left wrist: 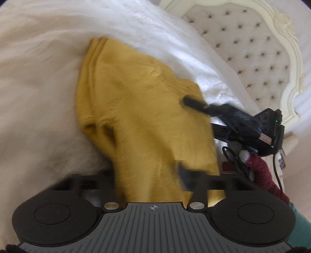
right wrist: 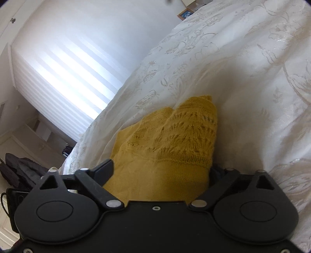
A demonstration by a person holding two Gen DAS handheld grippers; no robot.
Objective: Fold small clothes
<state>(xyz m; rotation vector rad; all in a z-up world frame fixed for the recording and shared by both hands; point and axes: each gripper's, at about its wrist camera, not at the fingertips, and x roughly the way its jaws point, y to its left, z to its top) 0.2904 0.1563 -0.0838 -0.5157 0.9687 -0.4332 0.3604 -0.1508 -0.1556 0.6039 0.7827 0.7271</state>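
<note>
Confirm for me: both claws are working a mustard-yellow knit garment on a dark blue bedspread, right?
Not quite. The bedspread is white with a floral pattern, as the right wrist view shows. The rest holds: the left claw and right claw are at the mustard-yellow knit garment.

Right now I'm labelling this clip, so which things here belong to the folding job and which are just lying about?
Job:
- yellow knit
- left tool, knit draped over it
- right tool, knit between its fingers
- bedspread, the work surface

Lying about:
- headboard
- dark coat
- framed picture
</note>
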